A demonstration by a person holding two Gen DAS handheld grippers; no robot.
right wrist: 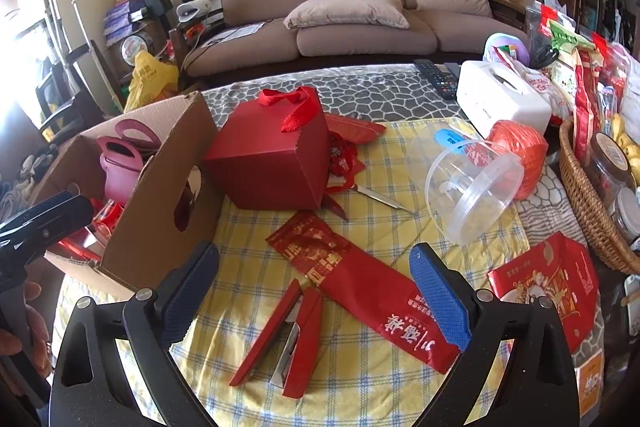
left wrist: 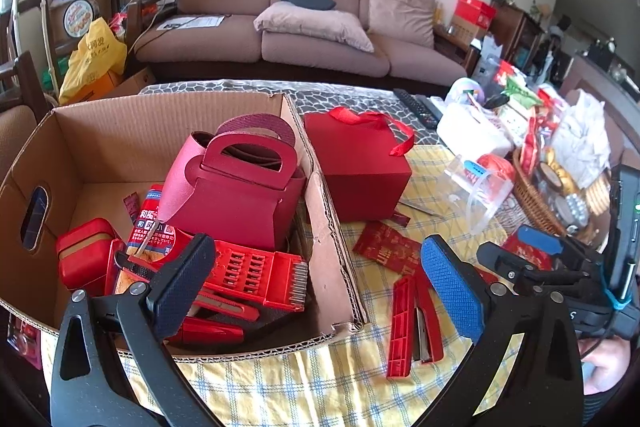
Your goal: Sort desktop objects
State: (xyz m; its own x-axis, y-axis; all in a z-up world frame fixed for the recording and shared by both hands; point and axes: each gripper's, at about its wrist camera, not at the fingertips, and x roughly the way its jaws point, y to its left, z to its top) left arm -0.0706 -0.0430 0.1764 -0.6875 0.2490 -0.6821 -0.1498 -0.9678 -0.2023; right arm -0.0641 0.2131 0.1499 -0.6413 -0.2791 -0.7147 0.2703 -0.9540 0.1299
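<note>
The right claw (right wrist: 314, 301) hangs wide apart and empty just above the red stapler (right wrist: 280, 337), which lies splayed on the checked worktop (right wrist: 360, 399), long axis running from near-left toward far-right. It looks stiff, light and smooth, best pinched across both arms at mid-length. Beyond, the left claw (left wrist: 316, 285) hovers spread and empty at the cardboard box (left wrist: 320, 227) of red things.

A yellow checked tablecloth (right wrist: 360, 379) carries a cardboard box (right wrist: 160, 211), red gift box (right wrist: 264, 167), open stapler (right wrist: 288, 343) and wicker basket (right wrist: 588, 211).
</note>
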